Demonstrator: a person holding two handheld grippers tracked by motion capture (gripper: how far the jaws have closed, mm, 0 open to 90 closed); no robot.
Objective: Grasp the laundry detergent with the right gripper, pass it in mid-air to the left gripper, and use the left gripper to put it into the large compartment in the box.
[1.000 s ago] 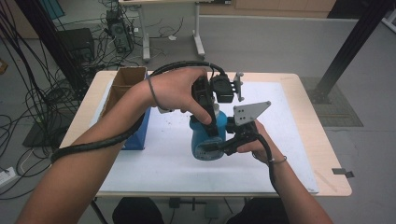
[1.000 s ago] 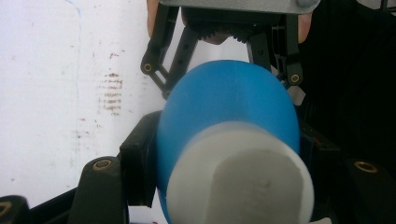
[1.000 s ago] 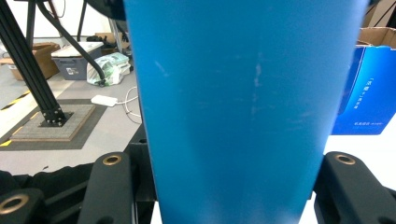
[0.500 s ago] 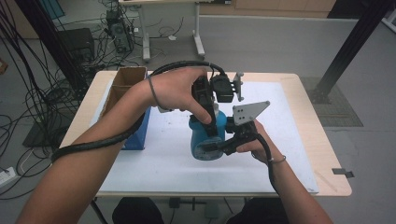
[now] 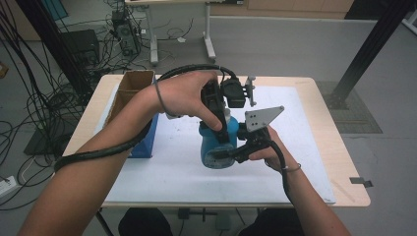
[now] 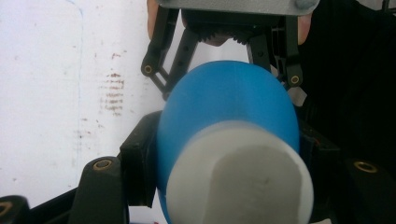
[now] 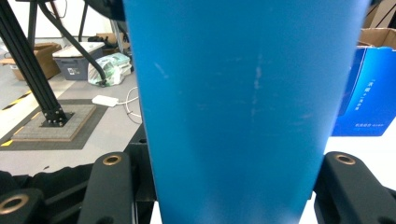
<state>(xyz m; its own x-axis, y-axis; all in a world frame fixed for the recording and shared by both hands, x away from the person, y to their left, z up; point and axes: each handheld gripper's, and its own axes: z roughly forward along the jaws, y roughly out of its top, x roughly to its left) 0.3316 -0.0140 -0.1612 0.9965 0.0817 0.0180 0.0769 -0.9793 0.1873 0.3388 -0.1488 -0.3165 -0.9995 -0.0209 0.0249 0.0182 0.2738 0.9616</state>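
Note:
A blue bottle [image 5: 215, 145] with a white cap [image 6: 239, 183] is held over the white mat between both hands. My left gripper [image 5: 220, 129] comes down from above and is shut on the bottle's upper part just under the cap; its black jaws press on both sides of the blue body [image 6: 229, 107]. My right gripper [image 5: 235, 151] reaches in from the right, shut on the bottle's lower body [image 7: 238, 102], with its jaws on either side. In the left gripper view the right gripper [image 6: 224, 60] clasps the bottle's far end.
A white mat [image 5: 167, 172] covers most of the wooden table [image 5: 339, 162]. An open cardboard box with a blue side [image 5: 134, 88] stands at the table's left, and the blue box [image 7: 369, 93] also shows in the right gripper view. Cables lie on the floor at left.

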